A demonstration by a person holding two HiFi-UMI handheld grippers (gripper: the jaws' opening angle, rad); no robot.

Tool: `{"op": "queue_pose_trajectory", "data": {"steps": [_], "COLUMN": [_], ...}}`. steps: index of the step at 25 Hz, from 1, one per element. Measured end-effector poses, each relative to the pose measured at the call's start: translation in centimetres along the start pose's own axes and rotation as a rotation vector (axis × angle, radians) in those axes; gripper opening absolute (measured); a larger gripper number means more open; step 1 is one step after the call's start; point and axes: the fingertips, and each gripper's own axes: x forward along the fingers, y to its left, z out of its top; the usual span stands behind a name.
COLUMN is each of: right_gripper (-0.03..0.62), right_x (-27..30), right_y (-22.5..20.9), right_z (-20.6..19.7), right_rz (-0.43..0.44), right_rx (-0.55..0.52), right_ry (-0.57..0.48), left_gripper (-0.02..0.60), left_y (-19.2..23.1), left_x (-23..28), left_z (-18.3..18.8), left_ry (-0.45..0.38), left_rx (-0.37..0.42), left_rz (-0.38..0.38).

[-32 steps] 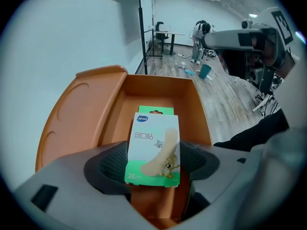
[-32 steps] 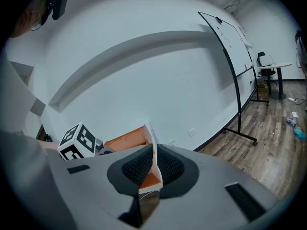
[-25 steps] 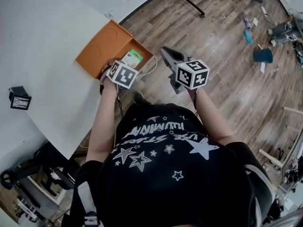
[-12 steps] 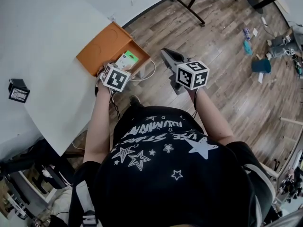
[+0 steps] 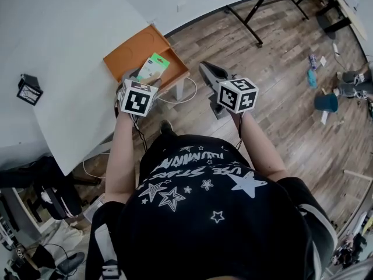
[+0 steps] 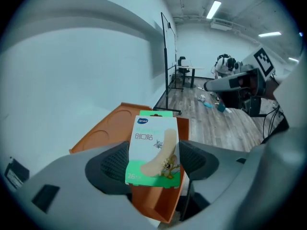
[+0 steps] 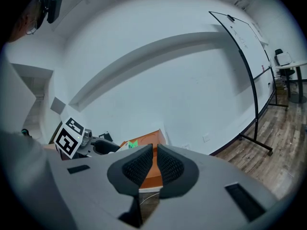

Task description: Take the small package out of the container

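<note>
Left gripper (image 6: 153, 164): jaws pinching the small package (image 6: 154, 150) by its two side edges, one ribbed pad on each side. Package is white and green with a plaster strip printed on it, and it stands upright, printed face toward the gripper's camera

In the head view the package (image 5: 152, 67) sits over the near end of the orange container (image 5: 131, 51). Whether its lower edge clears the wall, cannot tell

The container lies at the corner of the white table (image 5: 64, 39), beside the wooden floor (image 5: 280, 69)

Right gripper (image 7: 154, 164): jaws pressed almost together, nothing between them; held out over the floor, well apart from the container

Small black object (image 5: 29, 89) farther along the table
</note>
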Motion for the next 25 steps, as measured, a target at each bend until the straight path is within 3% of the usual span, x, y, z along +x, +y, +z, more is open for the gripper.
{"op": "queue_pose_trajectory", "data": {"steps": [9, 19, 25], "right_gripper": [0.057, 0.057, 0.055], "right_x": [-4.0, -10.4, -13.1], "right_y": [2.8, 7.2, 9.7], "right_z": [-2.1, -6.2, -8.8], "right_rz": [0.117, 0.231, 0.284], "right_rx": [-0.035, -0.111, -0.124], "right_ry": [0.03, 0.104, 0.139], "left_gripper": [0.355, 0.355, 0.354], "left_y": [-2.9, -9.8, -13.2], "left_x": [-8.2, -17.6, -22.0], "left_z": [-0.9, -6.2, -9.3], "left_ry": [-0.149, -0.246, -0.302], "left_rx": [-0.186, -0.353, -0.464], "left_rz": [0.126, 0.253, 0.293]}}
